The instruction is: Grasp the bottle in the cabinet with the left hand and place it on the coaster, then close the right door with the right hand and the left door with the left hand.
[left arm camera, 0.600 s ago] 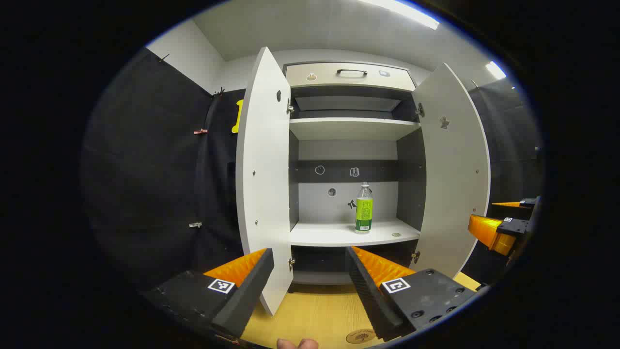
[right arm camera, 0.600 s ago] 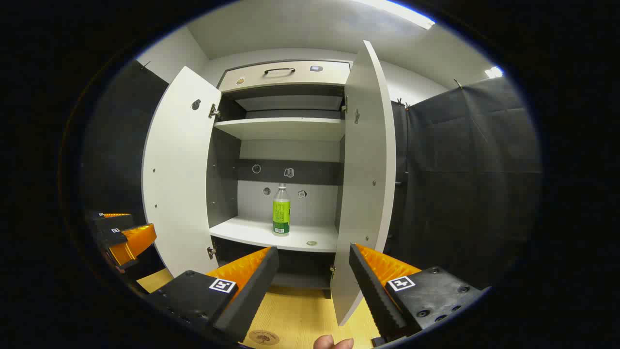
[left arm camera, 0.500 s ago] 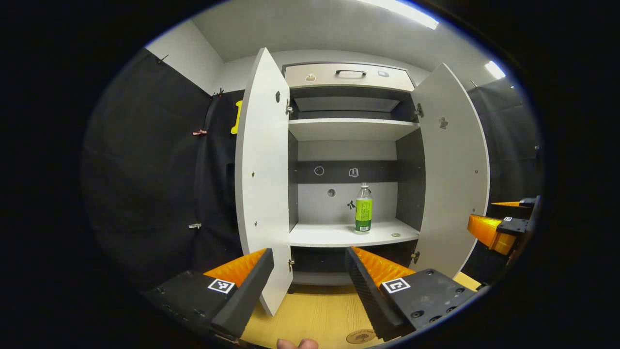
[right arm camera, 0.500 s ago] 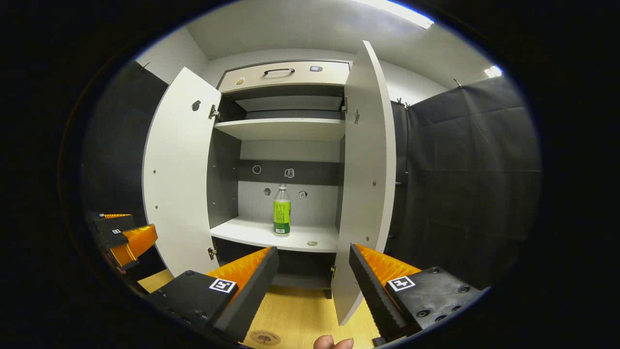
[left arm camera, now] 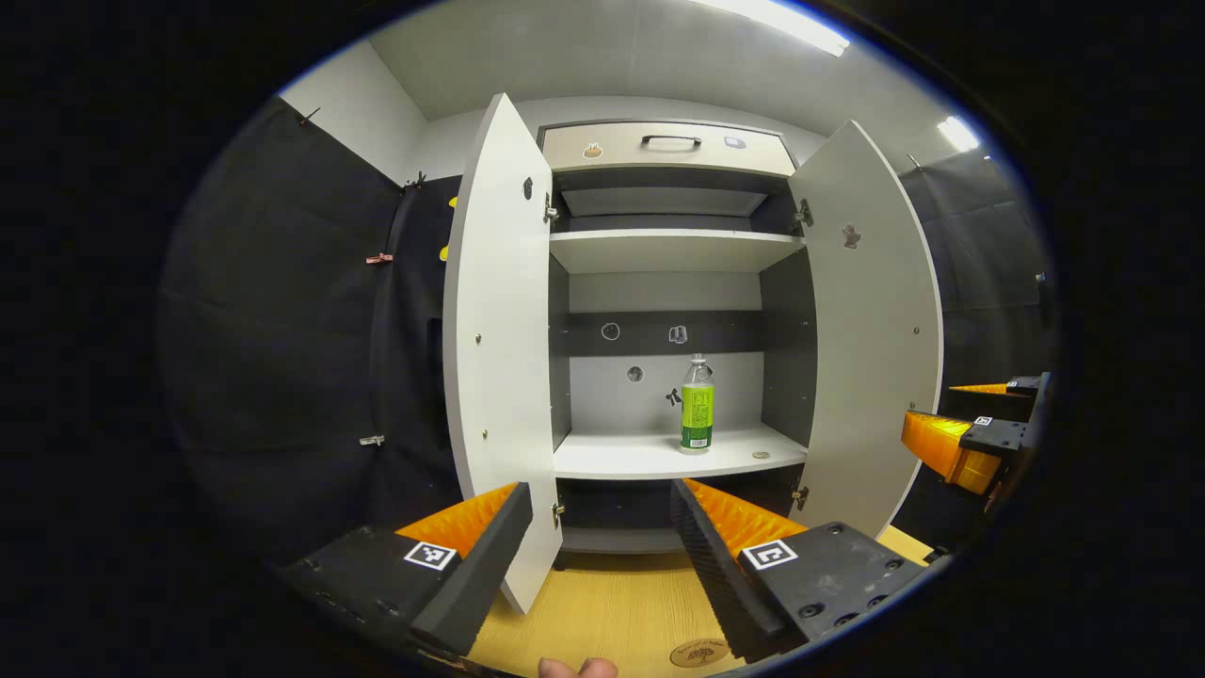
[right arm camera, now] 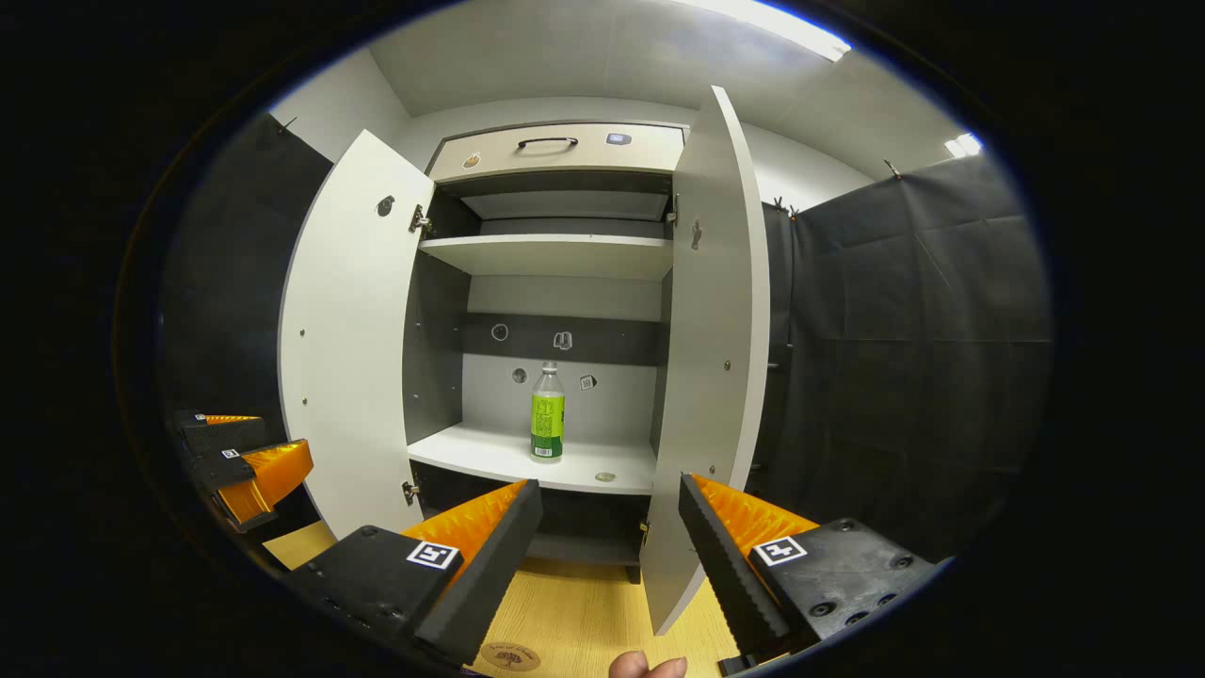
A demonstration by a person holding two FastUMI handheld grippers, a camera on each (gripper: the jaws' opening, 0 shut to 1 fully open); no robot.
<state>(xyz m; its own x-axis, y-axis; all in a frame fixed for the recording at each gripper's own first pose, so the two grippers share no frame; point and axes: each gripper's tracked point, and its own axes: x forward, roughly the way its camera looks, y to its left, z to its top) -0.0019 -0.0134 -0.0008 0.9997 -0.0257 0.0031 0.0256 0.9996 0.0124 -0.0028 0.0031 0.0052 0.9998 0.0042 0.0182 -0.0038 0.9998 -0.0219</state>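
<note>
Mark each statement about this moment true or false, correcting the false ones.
1. The bottle stands upright on a shelf inside the cabinet. True.
2. The left gripper is shut on the bottle. False: its fingers are apart and well short of the bottle.
3. Both cabinet doors are closed. False: the left door and the right door are swung open.
4. The coaster lies on the wooden surface in front of the cabinet. True.
5. The right gripper is open and holds nothing. True.
6. The bottle lies on its side on the coaster. False: it stands in the cabinet.
</note>
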